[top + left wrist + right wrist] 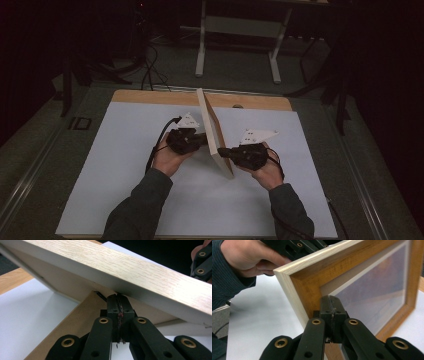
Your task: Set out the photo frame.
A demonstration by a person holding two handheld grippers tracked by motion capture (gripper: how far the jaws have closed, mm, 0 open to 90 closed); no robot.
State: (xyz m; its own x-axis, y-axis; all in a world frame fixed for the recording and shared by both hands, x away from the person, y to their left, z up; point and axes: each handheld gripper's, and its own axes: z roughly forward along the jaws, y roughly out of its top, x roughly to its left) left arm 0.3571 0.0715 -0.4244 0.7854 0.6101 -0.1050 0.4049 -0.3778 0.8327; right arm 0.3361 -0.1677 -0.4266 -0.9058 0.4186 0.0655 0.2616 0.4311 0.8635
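Note:
A light wooden picture frame (215,132) stands on its edge in the middle of the white mat, leaning to the left. My left gripper (204,139) is shut, and its tips touch the frame's back (150,277) beside a brown backing board (82,315). In the left gripper view its jaws (117,298) are pressed together with nothing clearly held. My right gripper (222,151) is shut too, with its tips (330,300) against the frame's front border (304,287) near the glass (374,290). The left hand (244,257) shows behind the frame.
The white mat (125,165) covers a wooden tabletop (150,96). Beyond the table stand the white legs of another table (202,45), with cables (150,70) on the dark floor. Both sleeved forearms come in from the bottom edge.

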